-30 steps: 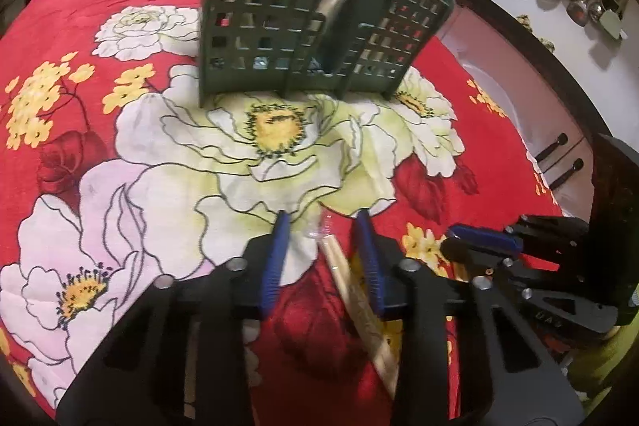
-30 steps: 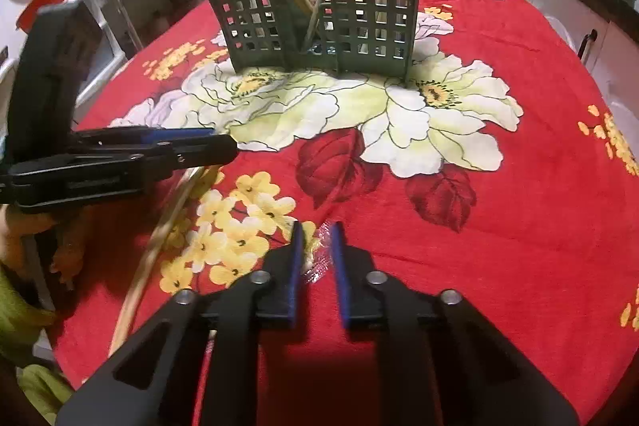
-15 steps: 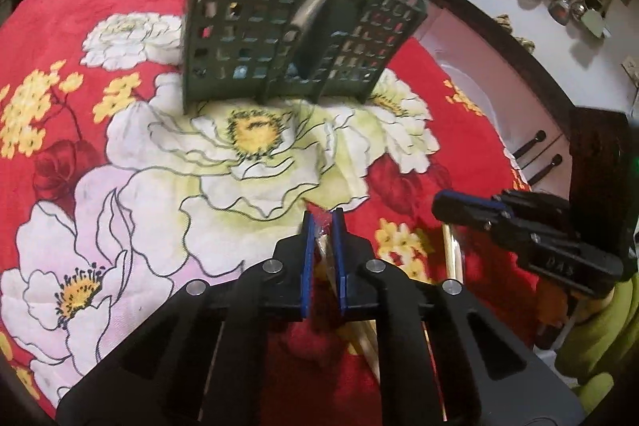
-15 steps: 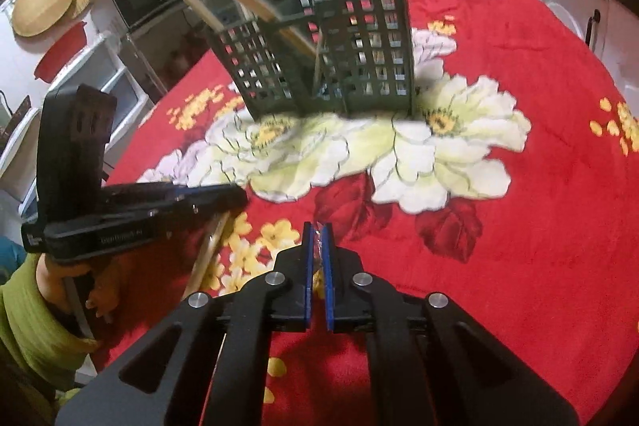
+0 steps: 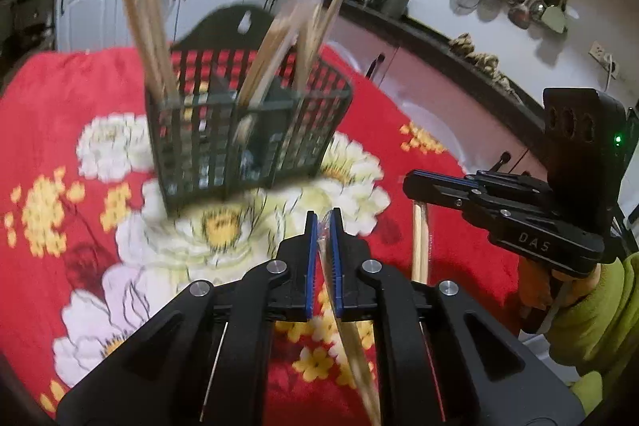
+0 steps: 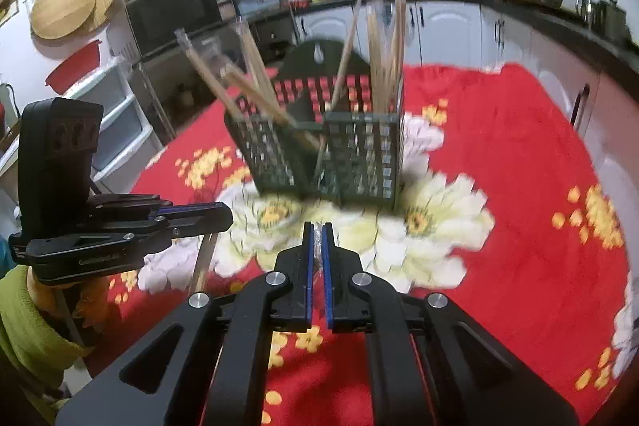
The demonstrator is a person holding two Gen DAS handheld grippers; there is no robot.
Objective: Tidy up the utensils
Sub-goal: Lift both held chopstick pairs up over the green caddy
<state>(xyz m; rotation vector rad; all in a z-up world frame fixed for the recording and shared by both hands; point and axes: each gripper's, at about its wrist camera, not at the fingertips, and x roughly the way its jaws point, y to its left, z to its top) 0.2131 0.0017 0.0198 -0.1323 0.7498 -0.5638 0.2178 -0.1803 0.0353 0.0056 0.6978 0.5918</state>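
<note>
Chopsticks in clear plastic wrappers were the things being sorted. The left hand-held gripper (image 5: 323,222) was clamped on one wrapped pair (image 5: 351,338): its blue pads were pressed against the crinkled end of the wrapper, and the wooden sticks hung down below the fingers toward the near edge of the counter (image 5: 48,90), above the cloth. The right hand-held gripper (image 6: 317,230) had its pads together too, on a thin strip of clear plastic (image 6: 318,238). In the right wrist view I could not tell what hung under that strip; in the left wrist view a second wrapped pair (image 5: 419,246) was hanging below that gripper, near the right edge of the counter.

A red cloth with big white and yellow flowers (image 6: 519,154) covered the counter. The dark green plastic holder (image 6: 331,154) stood upright toward the far edge, about in the middle, on one of the white flowers. It had grid walls and a divider, and a taller back plate with a hanging hole. Several more chopsticks (image 6: 383,58) already stood in it: some leaned to the left in the left compartment, others were nearly upright in the right one. Both views were blurred. A green sleeve (image 5: 599,314) showed behind the right gripper.
</note>
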